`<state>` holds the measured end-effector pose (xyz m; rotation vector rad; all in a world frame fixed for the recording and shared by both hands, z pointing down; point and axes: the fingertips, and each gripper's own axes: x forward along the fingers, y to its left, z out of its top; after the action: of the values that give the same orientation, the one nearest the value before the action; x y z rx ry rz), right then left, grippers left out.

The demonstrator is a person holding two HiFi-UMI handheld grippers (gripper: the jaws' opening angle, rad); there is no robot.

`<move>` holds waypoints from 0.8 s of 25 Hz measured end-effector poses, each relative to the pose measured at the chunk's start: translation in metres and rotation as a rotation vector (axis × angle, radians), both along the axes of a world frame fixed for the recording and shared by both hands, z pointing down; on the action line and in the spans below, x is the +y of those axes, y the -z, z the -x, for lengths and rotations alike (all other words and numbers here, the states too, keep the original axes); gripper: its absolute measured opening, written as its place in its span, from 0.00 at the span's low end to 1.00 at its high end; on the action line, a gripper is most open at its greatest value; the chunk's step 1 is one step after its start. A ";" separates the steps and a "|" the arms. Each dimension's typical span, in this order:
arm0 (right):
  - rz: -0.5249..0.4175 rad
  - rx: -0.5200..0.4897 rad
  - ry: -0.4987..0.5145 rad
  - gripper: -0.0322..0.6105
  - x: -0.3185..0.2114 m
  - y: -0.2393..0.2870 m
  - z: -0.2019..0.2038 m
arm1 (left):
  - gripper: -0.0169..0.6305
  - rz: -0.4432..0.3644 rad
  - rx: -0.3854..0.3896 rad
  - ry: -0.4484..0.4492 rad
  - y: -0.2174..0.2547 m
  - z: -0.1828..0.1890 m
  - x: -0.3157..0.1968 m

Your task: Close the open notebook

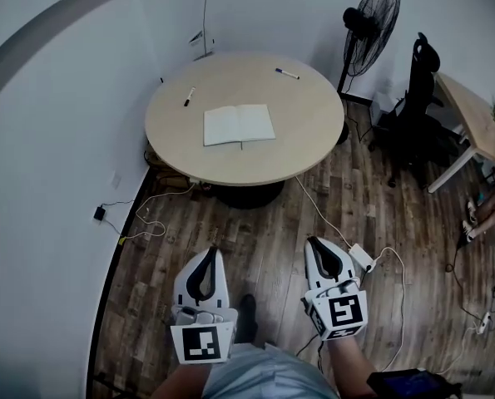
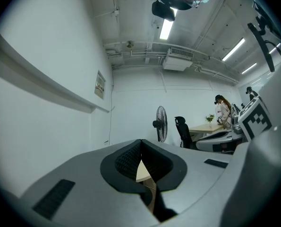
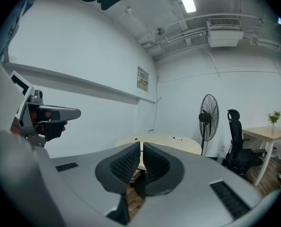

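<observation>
Left gripper [image 1: 210, 254]: jaws together, nothing between the pads, its own view confirms. Right gripper [image 1: 316, 244]: jaws drawn together too, only a thin slit between the ribbed pads, nothing in it. Both are held low over the wood floor [image 1: 255, 223], side by side with a gap between them, each marker cube toward the person and the tips aimed at the round table [image 1: 309, 135]. Neither touches anything, and both are well apart from the table. The notebook [image 1: 239, 125] lies open and flat near the middle of the tabletop with both pages up; the spine runs away from the person. Two pens are on the same top, clear of the notebook: a black-capped pen [image 1: 189, 96] toward the left edge and a second pen [image 1: 286, 73] near the far right edge. The table stands on a dark central base in the corner by the white walls. A pedestal fan [image 1: 372, 19] stands just beyond the table on the right, then a black office chair [image 1: 415, 98], then a light desk [image 1: 472, 115] with white legs. White cables trail over the floor from under the table, and a white power brick [image 1: 362, 258] sits just beside the right gripper's tips. A person stands at the far desk in the left gripper view, too small to make out more.
</observation>
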<state>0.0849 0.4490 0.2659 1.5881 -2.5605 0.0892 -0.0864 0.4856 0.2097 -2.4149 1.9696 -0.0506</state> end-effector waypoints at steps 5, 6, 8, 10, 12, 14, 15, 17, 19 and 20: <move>0.004 -0.005 0.010 0.13 -0.071 0.004 0.032 | 0.05 -0.003 -0.005 -0.001 0.005 0.029 -0.070; -0.005 -0.005 0.010 0.13 -0.083 0.009 0.036 | 0.05 -0.009 -0.005 -0.004 0.009 0.034 -0.081; -0.029 -0.006 0.006 0.13 -0.104 0.020 0.044 | 0.05 -0.031 -0.007 -0.012 0.019 0.041 -0.102; -0.055 -0.007 -0.001 0.13 -0.121 0.032 0.049 | 0.05 -0.059 -0.013 -0.024 0.029 0.046 -0.119; -0.080 -0.009 -0.013 0.13 -0.135 0.043 0.051 | 0.05 -0.079 -0.014 -0.038 0.037 0.048 -0.133; -0.096 -0.013 -0.028 0.13 -0.147 0.051 0.052 | 0.05 -0.091 -0.013 -0.050 0.042 0.049 -0.145; -0.101 -0.013 -0.033 0.13 -0.152 0.053 0.052 | 0.05 -0.095 -0.012 -0.055 0.043 0.049 -0.151; -0.107 -0.009 -0.037 0.13 -0.160 0.056 0.053 | 0.05 -0.101 -0.009 -0.068 0.044 0.047 -0.161; -0.111 -0.011 -0.048 0.13 -0.168 0.059 0.048 | 0.05 -0.095 -0.005 -0.078 0.043 0.042 -0.170; -0.111 -0.012 -0.053 0.13 -0.172 0.060 0.045 | 0.05 -0.089 -0.003 -0.082 0.042 0.040 -0.174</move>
<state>0.0400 0.2774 0.2057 1.6993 -2.5740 -0.0396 -0.1260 0.3111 0.1678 -2.4343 1.8285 0.0341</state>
